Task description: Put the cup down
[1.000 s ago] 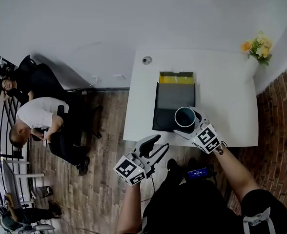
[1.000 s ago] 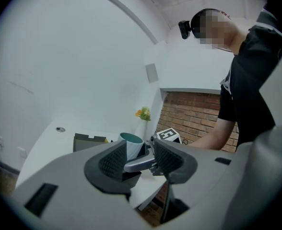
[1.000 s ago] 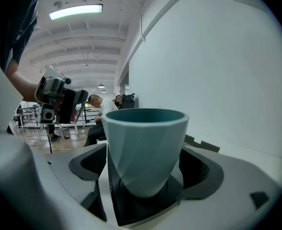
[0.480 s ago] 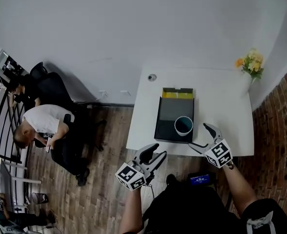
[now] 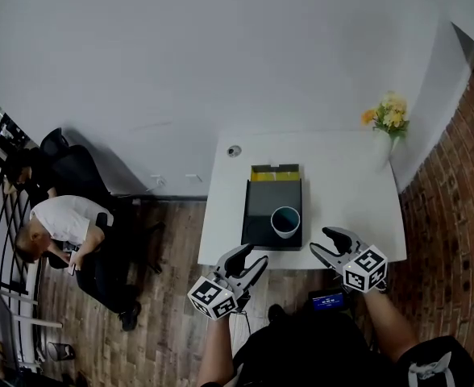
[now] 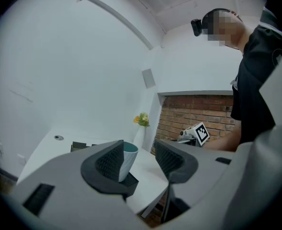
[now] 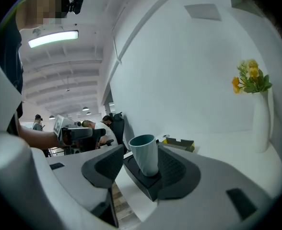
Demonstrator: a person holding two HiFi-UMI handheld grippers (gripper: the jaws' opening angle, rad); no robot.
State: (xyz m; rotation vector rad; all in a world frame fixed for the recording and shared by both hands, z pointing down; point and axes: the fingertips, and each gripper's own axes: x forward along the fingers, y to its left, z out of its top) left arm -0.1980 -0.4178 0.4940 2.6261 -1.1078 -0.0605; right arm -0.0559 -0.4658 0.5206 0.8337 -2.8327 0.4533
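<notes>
cup (image 5: 285, 221): smooth, round, tapered, blue-grey, upright on flat black tray (image 5: 261, 216) on matte white table (image 5: 346, 196) | right gripper (image 5: 321, 242): jaws closing, nothing between, apart from cup, at table's near edge | left gripper (image 5: 255, 256): ribbed pads apart, empty, tilted toward table

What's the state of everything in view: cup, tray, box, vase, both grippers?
cup: upright on the tray, no gripper on it
tray: flat on the table
box: open, at the tray's far end
vase: upright, holding flowers
left gripper: jaws apart, opening, empty
right gripper: jaws closing, empty
</notes>
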